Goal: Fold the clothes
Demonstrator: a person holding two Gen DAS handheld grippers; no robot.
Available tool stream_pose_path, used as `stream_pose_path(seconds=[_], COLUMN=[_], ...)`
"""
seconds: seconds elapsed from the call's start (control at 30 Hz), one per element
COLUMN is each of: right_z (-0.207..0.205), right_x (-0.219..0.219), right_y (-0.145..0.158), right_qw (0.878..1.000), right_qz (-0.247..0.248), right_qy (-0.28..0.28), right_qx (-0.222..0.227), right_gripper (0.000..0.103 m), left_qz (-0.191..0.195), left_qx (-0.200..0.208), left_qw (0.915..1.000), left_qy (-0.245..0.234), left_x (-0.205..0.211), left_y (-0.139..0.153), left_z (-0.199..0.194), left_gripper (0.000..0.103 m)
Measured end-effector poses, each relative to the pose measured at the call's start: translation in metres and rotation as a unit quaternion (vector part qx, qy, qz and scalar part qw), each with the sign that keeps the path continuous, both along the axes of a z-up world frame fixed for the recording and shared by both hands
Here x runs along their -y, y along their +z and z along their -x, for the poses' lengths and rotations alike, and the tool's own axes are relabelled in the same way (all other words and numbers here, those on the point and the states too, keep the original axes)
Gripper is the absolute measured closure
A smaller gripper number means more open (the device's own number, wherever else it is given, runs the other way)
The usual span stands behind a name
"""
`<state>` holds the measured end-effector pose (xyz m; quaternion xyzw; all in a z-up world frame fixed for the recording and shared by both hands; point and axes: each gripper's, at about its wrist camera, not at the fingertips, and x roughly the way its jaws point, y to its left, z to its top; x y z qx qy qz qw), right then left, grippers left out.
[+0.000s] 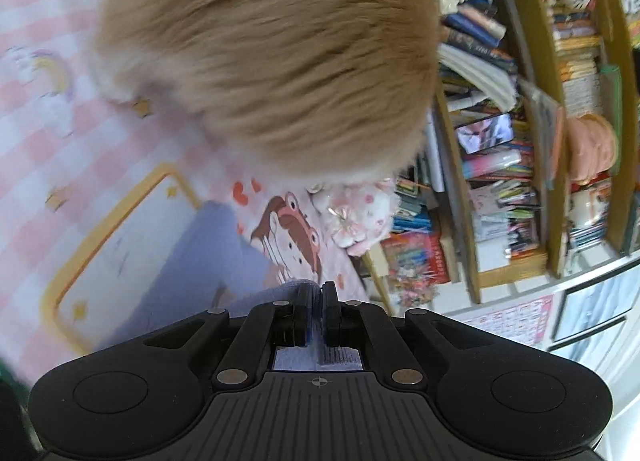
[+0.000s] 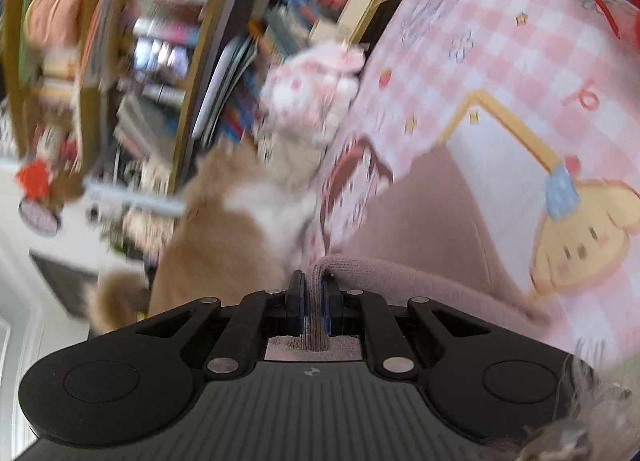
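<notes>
Currently the soft, limp knit garment (image 2: pixel 432 221) is pinched at its ribbed edge by left gripper (image 1: pixel 316 293) and right gripper (image 2: pixel 312 285), both clamped shut, above the checked blanket (image 2: pixel 520 61); sag expected.

Your left view is half filled by a furry ginger animal (image 1: pixel 272 61), too close to make out, its body cut off at the top edge and hiding the checked blanket (image 1: pixel 48 109) behind. On your right, the bookshelf (image 2: pixel 168 41) smears into blur; titles unreadable. The garment (image 2: pixel 432 221) runs out of sight under the gripper body.
</notes>
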<state>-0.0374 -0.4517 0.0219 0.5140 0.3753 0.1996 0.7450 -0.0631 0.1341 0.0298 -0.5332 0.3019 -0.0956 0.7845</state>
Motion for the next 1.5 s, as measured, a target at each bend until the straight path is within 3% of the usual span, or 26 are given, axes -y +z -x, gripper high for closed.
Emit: stream_pose_path(seconds=[0.1,0.27,0.33,0.4,0.43,0.47,0.53,0.57,0.6,0.67,0.73,0.77,0.8,0.87,0.93,0.97,1.03,1.1,1.13,1.23,1.27,1.33,1.4,1.43,1.47,1.5], right_z=[-0.023,-0.047,-0.056,-0.063,-0.064,-0.062,-0.057,-0.055,-0.054,-0.048,-0.044,-0.044,-0.046,-0.052,-0.06,-0.062,-0.065,-0.059,-0.054,-0.042,-0.045,-0.053,-0.06,-0.062,-0.062,-0.062], right_x=[-0.004,-0.015,-0.02,-0.021,-0.022,-0.023,-0.03,-0.037,-0.045,-0.067,-0.086,-0.093,-0.098,-0.101,-0.099,-0.098,-0.097,-0.093,-0.09,-0.083,-0.084,-0.086,-0.088,-0.09,-0.091,-0.092], right_y=[-0.016,-0.036,-0.044,-0.046,-0.044,-0.039,-0.024,-0.018,-0.013,-0.011,-0.018,-0.022,-0.027,-0.038,-0.046,-0.047,-0.05,-0.043,-0.037,-0.024,-0.03,-0.042,-0.054,-0.058,-0.056,-0.052], right_qw=[0.999,0.997,0.996,0.992,0.99,0.986,0.969,0.953,0.932,0.881,0.844,0.83,0.824,0.824,0.837,0.845,0.861,0.875,0.881,0.893,0.89,0.882,0.874,0.87,0.867,0.863], right_qz=[-0.006,0.015,0.033,0.075,0.099,0.134,0.238,0.298,0.359,0.467,0.525,0.543,0.552,0.554,0.536,0.524,0.5,0.477,0.466,0.44,0.449,0.465,0.482,0.488,0.493,0.499], right_qy=[-0.034,-0.051,-0.061,-0.071,-0.073,-0.076,-0.07,-0.054,-0.035,0.019,0.062,0.077,0.083,0.082,0.077,0.077,0.077,0.059,0.045,0.013,0.02,0.034,0.048,0.054,0.058,0.062], right_qx=[-0.022,-0.05,-0.062,-0.079,-0.076,-0.062,-0.018,0.005,0.027,0.072,0.096,0.1,0.098,0.089,0.073,0.066,0.052,0.061,0.07,0.091,0.082,0.066,0.049,0.047,0.049,0.048], right_gripper=[0.094,0.094,0.088,0.081,0.067,0.052,0.05,0.05,0.05,0.05,0.052,0.052,0.052,0.056,0.064,0.078,0.094,0.095,0.095,0.095,0.095,0.095,0.095,0.094,0.093,0.093], left_qz=[0.005,-0.033,-0.075,-0.145,-0.176,-0.208,-0.26,-0.298,-0.333,-0.416,-0.466,-0.481,-0.488,-0.497,-0.501,-0.503,-0.506,-0.512,-0.511,-0.484,-0.472,-0.459,-0.464,-0.483,-0.511,-0.527], left_qx=[-0.015,-0.042,-0.061,-0.07,-0.065,-0.059,-0.032,-0.018,-0.009,-0.001,0.0,0.001,0.0,0.001,0.001,0.002,0.002,0.015,0.031,0.053,0.049,0.015,-0.005,-0.001,0.011,0.018], left_qw=[0.9999,0.9985,0.9951,0.9861,0.9804,0.9735,0.958,0.9443,0.9298,0.8882,0.8565,0.8465,0.8419,0.8359,0.8326,0.831,0.8251,0.8226,0.8257,0.8514,0.86,0.8651,0.8587,0.8461,0.8268,0.815], left_qy=[-0.001,-0.01,-0.02,-0.044,-0.06,-0.076,-0.116,-0.139,-0.157,-0.196,-0.221,-0.228,-0.229,-0.232,-0.236,-0.238,-0.251,-0.248,-0.236,-0.195,-0.189,-0.202,-0.217,-0.225,-0.234,-0.239], left_x=[-0.003,-0.003,0.0,0.004,0.008,0.011,0.022,0.032,0.039,0.062,0.078,0.082,0.083,0.086,0.088,0.09,0.094,0.097,0.096,0.085,0.08,0.073,0.074,0.079,0.085,0.089], left_y=[-0.01,-0.026,-0.031,-0.027,-0.024,-0.02,-0.012,-0.009,-0.007,-0.009,-0.016,-0.019,-0.022,-0.024,-0.025,-0.026,-0.025,-0.018,-0.011,0.008,0.008,-0.01,-0.027,-0.03,-0.028,-0.026], left_z=[-0.027,-0.06,-0.071,-0.076,-0.076,-0.076,-0.073,-0.07,-0.068,-0.068,-0.069,-0.068,-0.068,-0.07,-0.073,-0.075,-0.074,-0.068,-0.061,-0.047,-0.048,-0.059,-0.067,-0.066,-0.063,-0.06], left_gripper=[0.1,0.1,0.1,0.099,0.098,0.095,0.082,0.075,0.075,0.075,0.075,0.074,0.074,0.074,0.075,0.078,0.098,0.1,0.1,0.1,0.1,0.099,0.097,0.096,0.091,0.091])
